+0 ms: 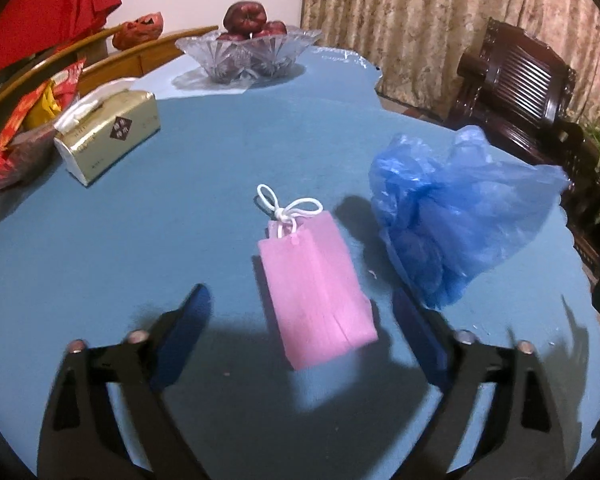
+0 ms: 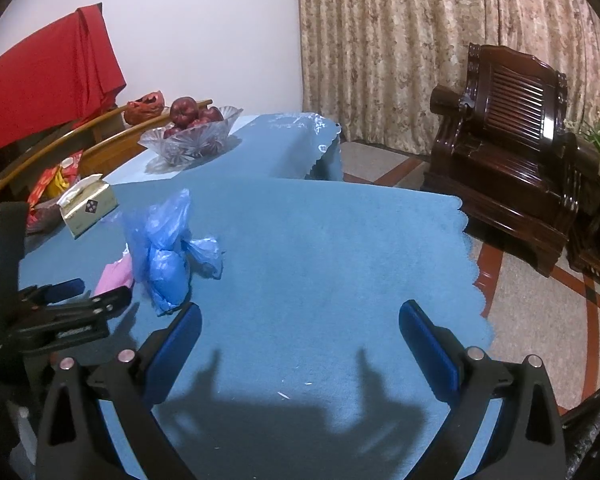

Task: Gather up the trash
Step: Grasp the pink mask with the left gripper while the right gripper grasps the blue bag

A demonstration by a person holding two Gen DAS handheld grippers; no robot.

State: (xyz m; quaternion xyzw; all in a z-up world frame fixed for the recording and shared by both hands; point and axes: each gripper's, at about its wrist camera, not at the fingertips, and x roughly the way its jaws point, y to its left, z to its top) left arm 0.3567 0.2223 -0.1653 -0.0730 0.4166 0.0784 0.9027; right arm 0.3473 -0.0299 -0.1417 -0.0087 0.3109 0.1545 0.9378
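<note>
Blue cloth covers the tabletop (image 1: 100,272), and on it, between the two blue-padded fingers of the left hand-held gripper (image 1: 300,300), lies a small pink paper gift bag (image 1: 316,292) with a white cord handle tied in a bow at its far end. The left jaws stand wide on either side of the bag, released, with a clear gap between each pad and the pink paper; nothing is grasped. Just to the right of the pink bag sits a crumpled translucent blue plastic bag (image 1: 448,216), bunched and standing up from the cloth (in the right wrist view it hides most of the pink bag, which shows only as a pink corner at its left).

The right hand-held gripper (image 2: 300,320) is likewise released, its jaws spread wide over bare blue cloth near the scalloped edge of the tabletop, well apart from both bags. The left tool's black body shows at the left edge of that view.

Farther back on the left rests a gold tissue pack (image 1: 112,136) with white tissue poking out, and behind it a cut-glass bowl (image 1: 248,52) holding dark red apples (image 1: 246,20). Beyond the tabletop stand a dark carved wooden armchair (image 2: 512,136) and patterned beige curtains (image 2: 400,40).
</note>
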